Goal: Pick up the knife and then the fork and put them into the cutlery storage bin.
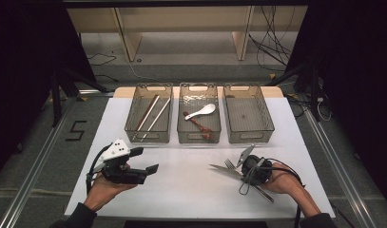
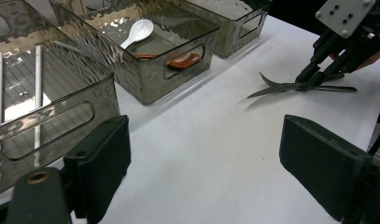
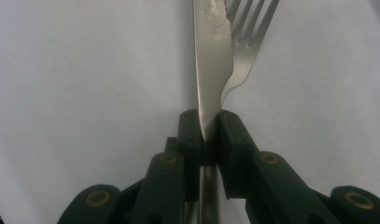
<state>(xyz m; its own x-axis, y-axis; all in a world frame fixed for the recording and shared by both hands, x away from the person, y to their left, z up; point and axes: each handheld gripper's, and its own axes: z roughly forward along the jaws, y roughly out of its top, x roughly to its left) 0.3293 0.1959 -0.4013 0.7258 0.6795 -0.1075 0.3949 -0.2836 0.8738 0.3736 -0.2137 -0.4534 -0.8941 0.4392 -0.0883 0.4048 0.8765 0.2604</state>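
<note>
In the high view we see three bins in a row at the upper middle of the white table (image 1: 191,185). The left bin (image 1: 149,134) holds chopsticks (image 1: 152,115), the middle bin (image 1: 198,135) a white spoon (image 1: 201,111) and a brown spoon (image 1: 199,125). On the floor at the left edge a black "5" (image 1: 76,130) is marked. At lower left the left gripper (image 1: 148,160) is spread wide, with nothing in it. At lower right the right gripper (image 1: 239,167) grips a knife (image 1: 222,169), with a fork (image 1: 230,164) just beside it.

In the left gripper view we look between its wide black jaws; at upper right the right gripper (image 2: 313,80) pinches the knife (image 2: 271,88). The fork is hard to tell here.

In the right gripper view the jaws are clamped on the knife (image 3: 212,56) at centre; the fork (image 3: 246,51), with its tines at the top, lies just to its right on the table.
</note>
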